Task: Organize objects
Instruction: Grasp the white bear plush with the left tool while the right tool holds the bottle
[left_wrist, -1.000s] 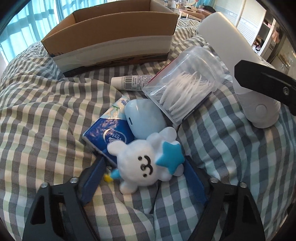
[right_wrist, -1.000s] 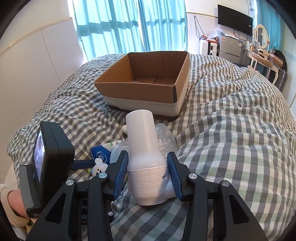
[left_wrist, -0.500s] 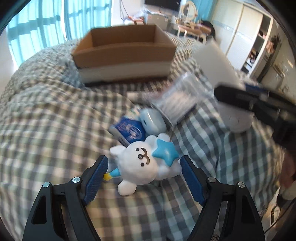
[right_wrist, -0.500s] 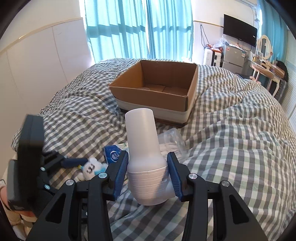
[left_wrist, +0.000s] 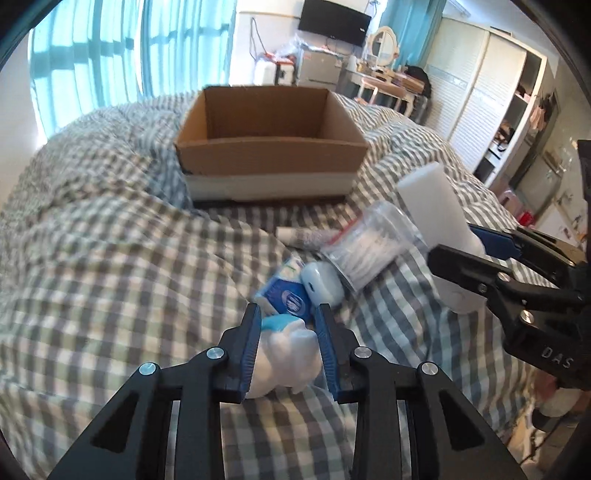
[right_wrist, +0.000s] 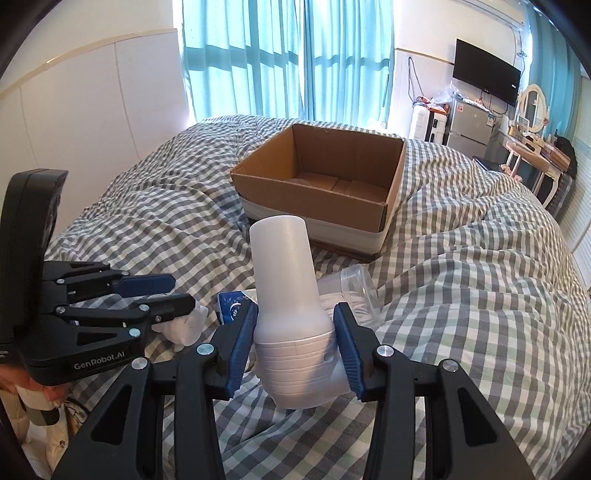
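My left gripper (left_wrist: 288, 325) is shut on a white plush toy (left_wrist: 286, 360) with a blue star, held just above the checked bedspread; it also shows in the right wrist view (right_wrist: 186, 323). My right gripper (right_wrist: 295, 325) is shut on a white hair dryer (right_wrist: 291, 310), which also shows in the left wrist view (left_wrist: 437, 206). An open, empty cardboard box (left_wrist: 269, 147) sits farther back on the bed; it shows in the right wrist view too (right_wrist: 321, 192). On the bed lie a blue tissue pack (left_wrist: 286, 297), a pale blue case (left_wrist: 321, 282), a clear jar of cotton swabs (left_wrist: 369, 245) and a small tube (left_wrist: 299, 234).
The checked duvet (right_wrist: 480, 295) is rumpled, with folds around the objects. Curtained windows (right_wrist: 280, 55) stand behind the bed. A dresser, a fridge and a wardrobe (left_wrist: 476, 96) line the far right.
My left gripper closed on the plush toy and lifted it off the bed. Both grippers rose and pulled back, so the box now looks farther away. The right gripper kept its hold on the hair dryer.
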